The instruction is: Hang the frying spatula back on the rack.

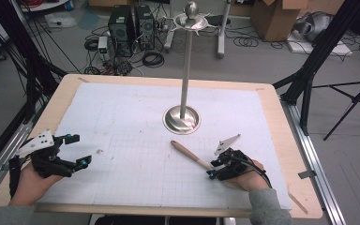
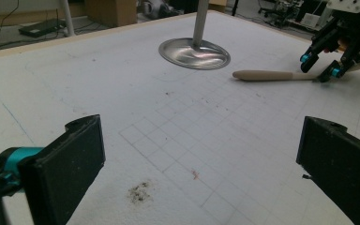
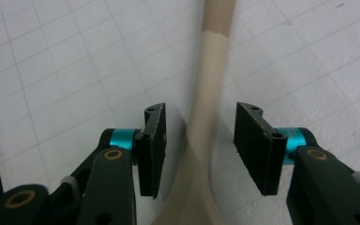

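My left tool (image 1: 77,151) idles spread, well left of the stand (image 1: 182,119). The spoon (image 1: 190,154) lies just right of the stand; my right tool (image 3: 199,147) straddles it, pads not yet pressing. Next: pinch, then lift.

Spoon (image 1: 191,155) before stand (image 1: 183,118) (on mat (image 1: 122,122))

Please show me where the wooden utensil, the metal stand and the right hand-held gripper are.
wooden utensil (image 1: 187,153): high view, its handle.
metal stand (image 1: 182,120): high view, round base.
right hand-held gripper (image 3: 200,140): right gripper view, between fingertips.
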Demonstrator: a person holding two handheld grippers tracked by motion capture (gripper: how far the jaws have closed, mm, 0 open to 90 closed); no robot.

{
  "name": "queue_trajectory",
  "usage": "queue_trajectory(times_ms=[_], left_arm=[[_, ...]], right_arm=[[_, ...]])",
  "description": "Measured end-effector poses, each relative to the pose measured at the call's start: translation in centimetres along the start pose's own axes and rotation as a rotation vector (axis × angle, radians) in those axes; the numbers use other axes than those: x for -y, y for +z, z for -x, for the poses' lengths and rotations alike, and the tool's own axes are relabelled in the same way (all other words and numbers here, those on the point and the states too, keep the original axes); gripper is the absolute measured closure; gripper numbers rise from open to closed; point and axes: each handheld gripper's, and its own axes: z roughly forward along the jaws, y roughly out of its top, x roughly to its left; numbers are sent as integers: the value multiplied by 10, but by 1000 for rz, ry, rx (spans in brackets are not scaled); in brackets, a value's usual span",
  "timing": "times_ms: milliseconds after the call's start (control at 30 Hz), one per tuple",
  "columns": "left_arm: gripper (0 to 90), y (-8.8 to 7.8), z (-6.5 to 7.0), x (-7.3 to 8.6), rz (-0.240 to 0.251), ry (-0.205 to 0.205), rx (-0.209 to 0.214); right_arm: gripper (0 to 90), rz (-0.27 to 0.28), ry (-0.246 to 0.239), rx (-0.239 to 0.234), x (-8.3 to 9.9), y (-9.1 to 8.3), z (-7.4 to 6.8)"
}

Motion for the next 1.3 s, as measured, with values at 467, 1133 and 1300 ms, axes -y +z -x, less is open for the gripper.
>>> queue_trajectory(times_ms=[467,1133,1300], left_arm=[[18,1,0,0,-1,-1,2],[18,5,-1,0,-4,-4,12],[18,4,-1,-1,-1,-5,11]], right_arm=[[686,-20,-32,60,0,0,-12],[778,-21,-47,77,1,-1,-17],[779,-11,-36,70,1,-2,-15]])
